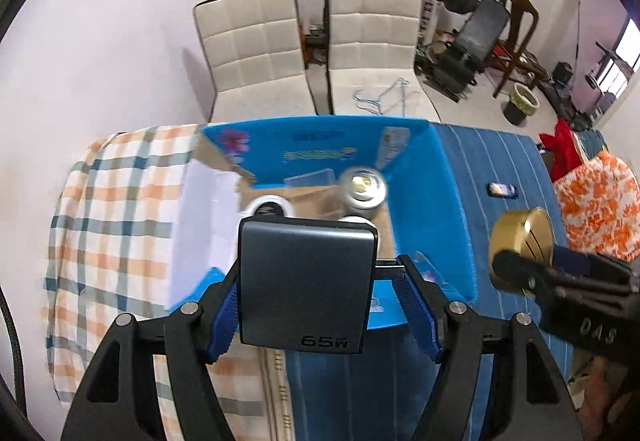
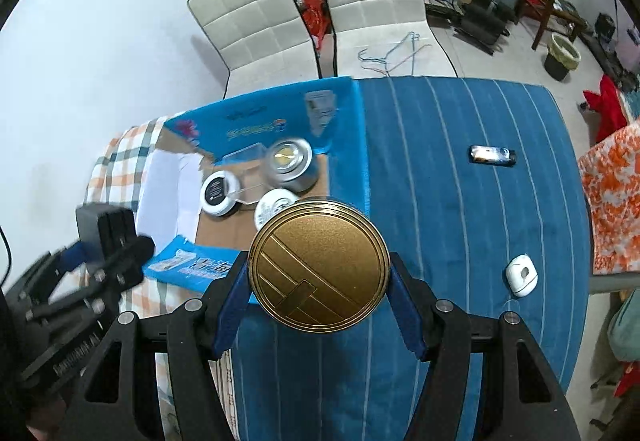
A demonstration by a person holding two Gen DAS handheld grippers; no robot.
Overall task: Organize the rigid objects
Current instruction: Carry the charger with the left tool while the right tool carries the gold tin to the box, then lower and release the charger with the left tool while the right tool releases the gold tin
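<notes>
The stiff grey charger point(image 1: 306, 287) is gripped at its flat sides by the left gripper point(image 1: 316, 305). The smooth gold tin point(image 2: 319, 265), probably slippery, is clamped at its rim by the right gripper point(image 2: 318, 295).

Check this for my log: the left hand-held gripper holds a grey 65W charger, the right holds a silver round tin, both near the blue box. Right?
Not quite. The tin in the right hand-held gripper is gold, not silver, as the right wrist view shows. The left hand-held gripper does hold the grey 65W charger, and both are near the blue box.
</notes>
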